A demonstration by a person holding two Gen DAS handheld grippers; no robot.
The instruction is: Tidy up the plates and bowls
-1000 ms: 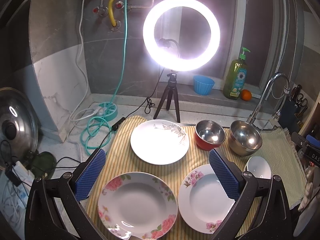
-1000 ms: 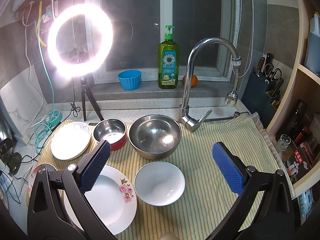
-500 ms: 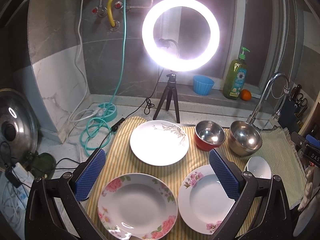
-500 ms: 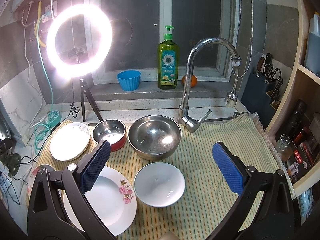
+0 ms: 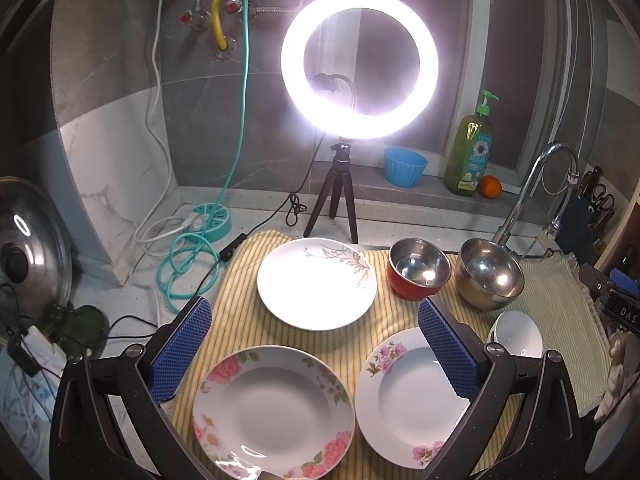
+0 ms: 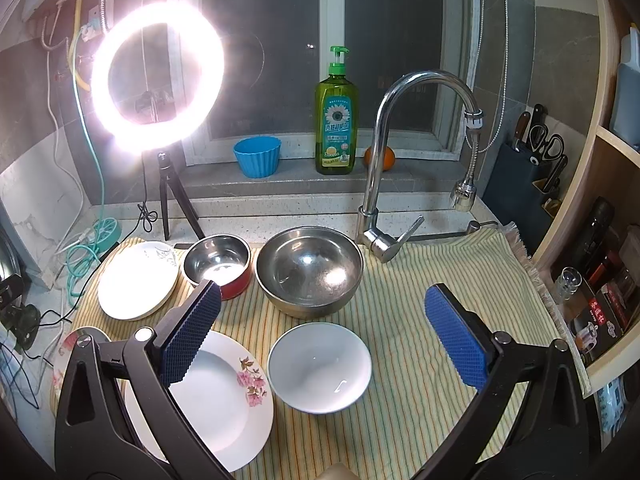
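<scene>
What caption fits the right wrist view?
Open right gripper above a white bowl, steel bowl behind, on a striped cloth.

In your left view, 3 plates lie on the cloth (image 5: 240,320): the far plate (image 5: 316,284) at centre frame, the near plate (image 5: 272,412) at lower centre, the third plate (image 5: 404,396) to its right. Right of the far plate sit the small metal bowl (image 5: 418,268), then the large metal bowl (image 5: 490,278). The ceramic bowl (image 5: 516,334) sits below the large one, at right. The ring light (image 5: 360,64) stands behind the cloth, upper centre.

In your right view, the tap (image 6: 400,160) rises behind the large metal bowl, and the soap bottle (image 6: 335,120) stands on the sill (image 6: 300,180) at upper centre.
</scene>
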